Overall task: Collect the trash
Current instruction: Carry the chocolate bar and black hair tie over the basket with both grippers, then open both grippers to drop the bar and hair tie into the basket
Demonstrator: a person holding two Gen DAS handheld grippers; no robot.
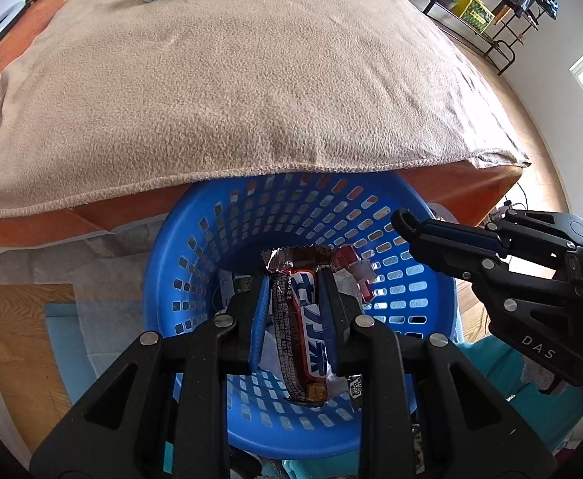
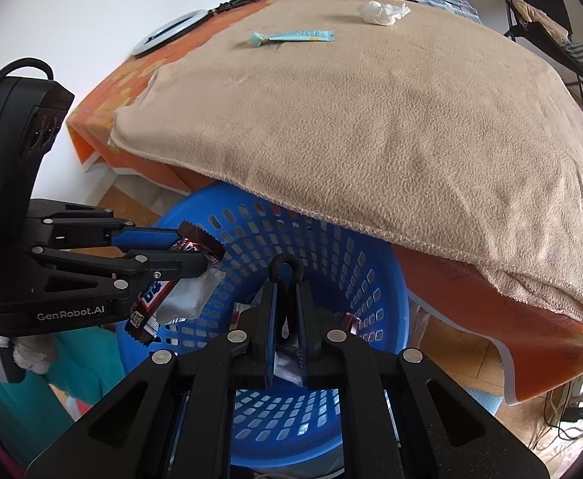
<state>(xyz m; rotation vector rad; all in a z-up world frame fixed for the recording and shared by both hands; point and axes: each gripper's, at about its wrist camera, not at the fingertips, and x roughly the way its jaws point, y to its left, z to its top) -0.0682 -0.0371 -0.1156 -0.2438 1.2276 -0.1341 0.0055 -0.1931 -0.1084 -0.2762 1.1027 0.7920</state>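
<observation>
left gripper (image 1: 293, 279): clamped on a candy bar wrapper (image 1: 299, 327), red, white and blue print with dark brown ends; the wrapper runs lengthwise between the blue pads, its torn foil end sticking out past the fingertips. it hangs above the open mouth of the basket. in the right wrist view the same gripper (image 2: 201, 253) enters from the left, with the wrapper (image 2: 151, 299) dangling below the fingers and a bit of white paper beside it.

right gripper (image 2: 287, 279): jaws closed tight on a black loop (image 2: 287, 269), like a hair tie or cord, whose rounded end stands out beyond the fingertips. also above the basket. in the left wrist view it (image 1: 405, 223) comes in from the right, with the loop (image 1: 401, 217) at its tip.

blue plastic laundry basket (image 1: 195, 247): round, slotted walls, on the floor, partly under the table edge. contents: a red and white packet (image 1: 355, 267) and white paper scraps at the bottom.

table: orange cover (image 2: 103, 92), beige fleece blanket (image 1: 231, 80) spread over it, hem overhanging the basket.

on the blanket, well apart from the basket: a light blue tube (image 2: 293, 36) lying flat; a crumpled white tissue (image 2: 383, 12) beyond it.
</observation>
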